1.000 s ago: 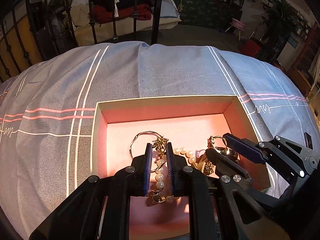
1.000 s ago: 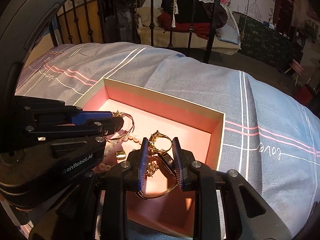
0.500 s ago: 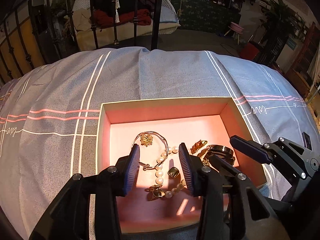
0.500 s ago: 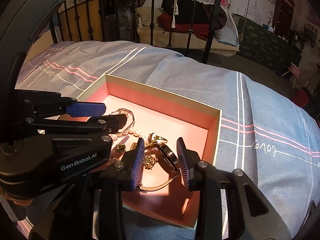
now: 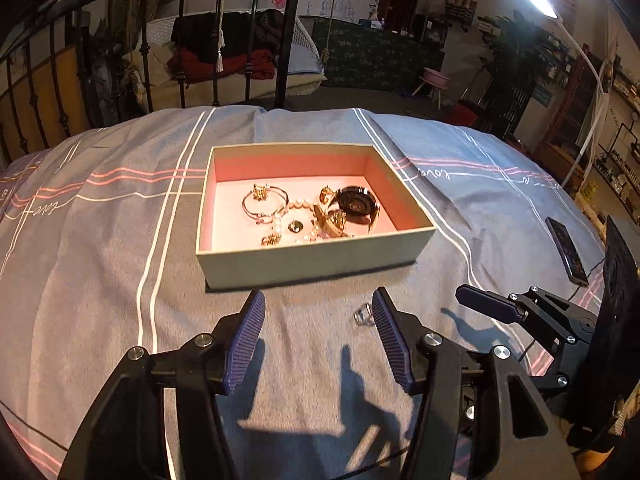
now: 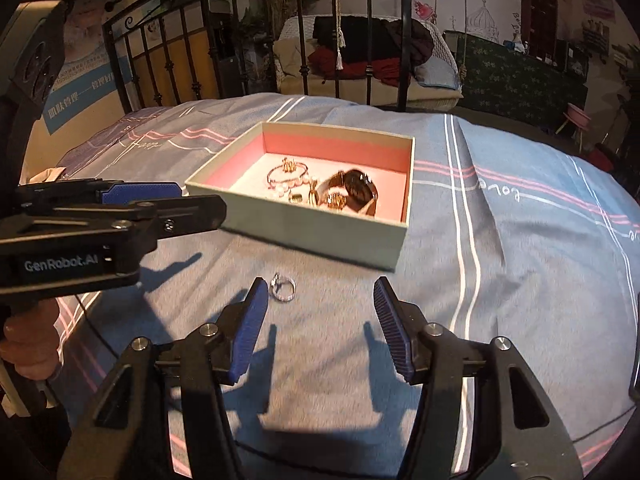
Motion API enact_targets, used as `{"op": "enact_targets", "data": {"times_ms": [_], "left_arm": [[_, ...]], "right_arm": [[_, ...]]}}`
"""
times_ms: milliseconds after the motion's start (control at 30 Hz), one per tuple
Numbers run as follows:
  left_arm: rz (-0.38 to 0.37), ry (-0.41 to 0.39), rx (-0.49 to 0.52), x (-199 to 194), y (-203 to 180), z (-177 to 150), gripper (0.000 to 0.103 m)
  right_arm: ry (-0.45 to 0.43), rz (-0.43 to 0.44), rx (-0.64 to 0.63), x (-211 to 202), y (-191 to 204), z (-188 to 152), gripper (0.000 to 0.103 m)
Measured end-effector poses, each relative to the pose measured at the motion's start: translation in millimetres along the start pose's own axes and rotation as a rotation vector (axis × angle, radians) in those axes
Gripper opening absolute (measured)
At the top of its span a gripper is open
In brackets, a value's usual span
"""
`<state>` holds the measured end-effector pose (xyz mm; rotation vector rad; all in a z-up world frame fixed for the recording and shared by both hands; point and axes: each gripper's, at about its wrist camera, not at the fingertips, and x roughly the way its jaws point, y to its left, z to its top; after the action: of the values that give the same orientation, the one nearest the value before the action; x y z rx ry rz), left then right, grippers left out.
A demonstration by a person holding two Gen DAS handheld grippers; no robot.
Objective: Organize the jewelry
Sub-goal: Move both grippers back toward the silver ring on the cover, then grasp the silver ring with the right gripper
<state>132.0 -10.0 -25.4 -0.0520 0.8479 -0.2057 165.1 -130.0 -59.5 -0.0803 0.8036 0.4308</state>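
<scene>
An open box (image 5: pixel 312 266) with a pink inside stands on the blue striped bedspread; it also shows in the right wrist view (image 6: pixel 304 236). In it lie a pearl bracelet (image 5: pixel 298 205), a thin bangle (image 5: pixel 264 203), gold pieces and a black watch (image 5: pixel 356 204). A small silver ring (image 6: pixel 283 282) lies on the cloth in front of the box, also seen in the left wrist view (image 5: pixel 363 315). My left gripper (image 5: pixel 318 338) is open and empty, in front of the box. My right gripper (image 6: pixel 320 326) is open and empty, with the ring by its left fingertip.
A phone (image 5: pixel 568 250) lies on the bedspread at the far right. A black iron bed rail (image 6: pixel 280 36) stands behind the bed. The left gripper's body (image 6: pixel 100 220) reaches in from the left in the right wrist view.
Both grippers let go of the jewelry in the box, opened wide and drew back out of the box to the cloth in front of it.
</scene>
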Motion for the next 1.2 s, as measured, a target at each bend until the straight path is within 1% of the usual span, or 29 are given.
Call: {"op": "enact_targets", "data": {"times_ms": [100, 167, 300, 433, 467, 500, 533, 633, 700, 767, 800, 833, 867, 900, 967, 1200], "left_arm": [[0.031, 0.04, 0.018, 12, -1, -18, 0.055], [0.05, 0.054, 0.019, 18, 1, -23, 0.055], [0.054, 0.074, 0.011, 29, 6, -24, 0.055], [0.06, 0.086, 0.001, 37, 10, -22, 0.055], [0.057, 0.085, -0.003, 37, 11, -22, 0.053], [0.055, 0.085, -0.009, 37, 14, -21, 0.053], [0.047, 0.087, -0.017, 37, 16, -20, 0.053], [0.025, 0.097, -0.04, 37, 23, -17, 0.047], [0.018, 0.102, -0.043, 38, 25, -16, 0.041], [0.021, 0.107, -0.033, 39, 24, -16, 0.03], [0.02, 0.109, -0.026, 39, 22, -16, 0.021], [0.018, 0.112, -0.016, 40, 20, -16, 0.017], [0.017, 0.113, -0.009, 40, 18, -16, 0.013], [0.014, 0.113, -0.002, 41, 16, -16, 0.011], [0.015, 0.11, 0.013, 39, 12, -16, 0.01], [0.001, 0.1, 0.027, 36, 4, -15, 0.01]], "right_arm": [[0.041, -0.003, 0.03, 5, -5, -20, 0.056], [0.041, 0.002, 0.037, 6, -5, -24, 0.056], [0.055, 0.009, -0.004, 12, 2, -16, 0.056], [0.082, 0.028, -0.049, 28, 9, -3, 0.056], [0.09, 0.031, -0.068, 33, 11, 2, 0.055], [0.105, 0.041, -0.088, 38, 14, 5, 0.049], [0.116, 0.05, -0.106, 42, 17, 9, 0.045], [0.132, 0.069, -0.134, 52, 21, 17, 0.042], [0.141, 0.073, -0.147, 56, 23, 21, 0.041], [0.142, 0.073, -0.162, 58, 26, 23, 0.032], [0.14, 0.072, -0.17, 59, 27, 23, 0.024], [0.137, 0.072, -0.177, 58, 28, 23, 0.021], [0.131, 0.068, -0.184, 57, 30, 22, 0.021], [0.124, 0.064, -0.194, 55, 31, 21, 0.021], [0.113, 0.059, -0.206, 52, 35, 19, 0.021], [0.075, 0.079, -0.166, 33, 36, 13, 0.021]]}}
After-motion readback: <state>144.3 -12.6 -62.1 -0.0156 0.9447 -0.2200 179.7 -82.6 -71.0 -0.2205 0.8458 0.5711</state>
